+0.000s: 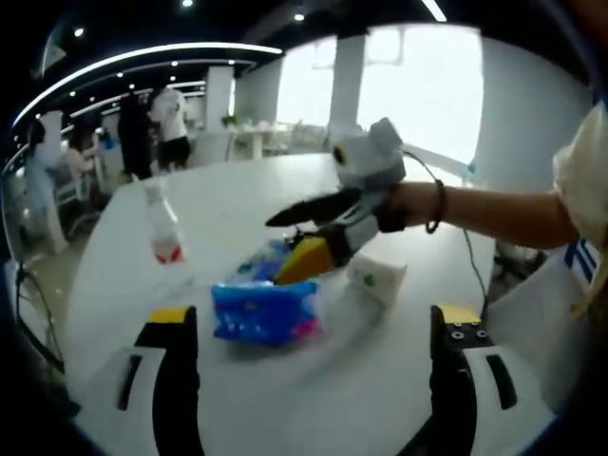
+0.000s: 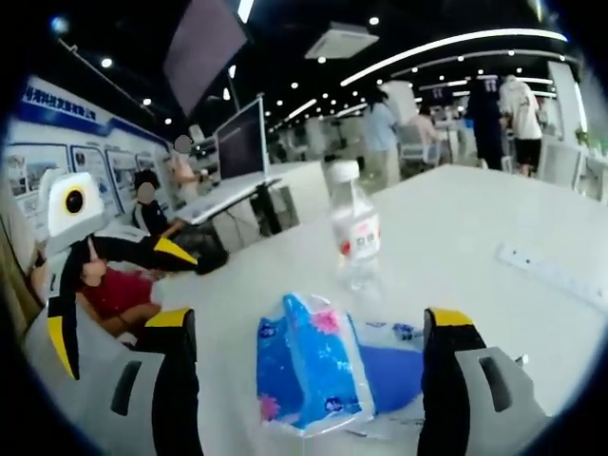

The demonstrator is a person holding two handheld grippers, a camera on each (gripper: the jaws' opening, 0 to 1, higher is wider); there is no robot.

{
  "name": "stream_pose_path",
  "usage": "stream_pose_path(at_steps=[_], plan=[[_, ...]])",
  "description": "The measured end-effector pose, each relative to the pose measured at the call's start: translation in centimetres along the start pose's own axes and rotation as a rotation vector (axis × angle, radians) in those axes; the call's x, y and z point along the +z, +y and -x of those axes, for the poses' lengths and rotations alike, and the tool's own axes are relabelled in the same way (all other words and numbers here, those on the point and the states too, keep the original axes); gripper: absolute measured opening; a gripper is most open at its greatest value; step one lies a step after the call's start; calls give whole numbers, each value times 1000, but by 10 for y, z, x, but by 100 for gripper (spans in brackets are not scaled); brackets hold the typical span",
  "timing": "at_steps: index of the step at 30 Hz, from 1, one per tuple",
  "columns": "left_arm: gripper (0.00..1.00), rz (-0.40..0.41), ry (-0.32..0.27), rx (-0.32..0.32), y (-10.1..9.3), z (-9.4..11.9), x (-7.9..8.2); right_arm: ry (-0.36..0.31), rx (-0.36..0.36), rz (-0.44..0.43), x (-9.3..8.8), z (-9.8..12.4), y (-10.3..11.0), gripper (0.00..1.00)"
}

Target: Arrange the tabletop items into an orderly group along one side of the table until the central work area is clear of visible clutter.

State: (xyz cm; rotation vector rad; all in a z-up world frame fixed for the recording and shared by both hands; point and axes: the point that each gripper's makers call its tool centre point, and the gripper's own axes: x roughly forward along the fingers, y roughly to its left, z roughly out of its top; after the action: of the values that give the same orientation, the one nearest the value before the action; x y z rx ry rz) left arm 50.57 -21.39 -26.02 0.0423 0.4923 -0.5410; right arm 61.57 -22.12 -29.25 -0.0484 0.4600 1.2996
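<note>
A blue tissue pack [image 1: 266, 312] lies on the white table [image 1: 237, 185] between my left gripper's [image 1: 313, 318] open jaws, a little ahead of them. Behind it lie a second blue pack [image 1: 261, 261] and a small white pack [image 1: 377, 277]. My right gripper [image 1: 302, 236] reaches in from the right over that second pack, jaws apart. In the right gripper view, my right gripper [image 2: 309, 318] stands open with the tissue pack [image 2: 309, 366] between its jaws and a flatter blue pack [image 2: 389, 366] beside it. A water bottle [image 1: 163, 223] [image 2: 354, 237] stands upright farther back.
A white power strip [image 2: 551, 271] lies on the table [image 2: 494, 218] to the right. My left gripper [image 2: 114, 294] comes in from the left of the right gripper view. A monitor [image 2: 242, 142] stands on a desk beyond. Several people [image 1: 157, 128] stand or sit around the room.
</note>
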Motion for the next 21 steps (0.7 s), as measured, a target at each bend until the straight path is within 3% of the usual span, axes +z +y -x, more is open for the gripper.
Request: stream_pose_path(at_steps=[13,21], plan=[[99,-8,12,15,3,1,-3,59,-98,-108,-35,11,-2,91],[99,-10,21,22,4,3,-5,122,-117,-111,-60,14,8,85]])
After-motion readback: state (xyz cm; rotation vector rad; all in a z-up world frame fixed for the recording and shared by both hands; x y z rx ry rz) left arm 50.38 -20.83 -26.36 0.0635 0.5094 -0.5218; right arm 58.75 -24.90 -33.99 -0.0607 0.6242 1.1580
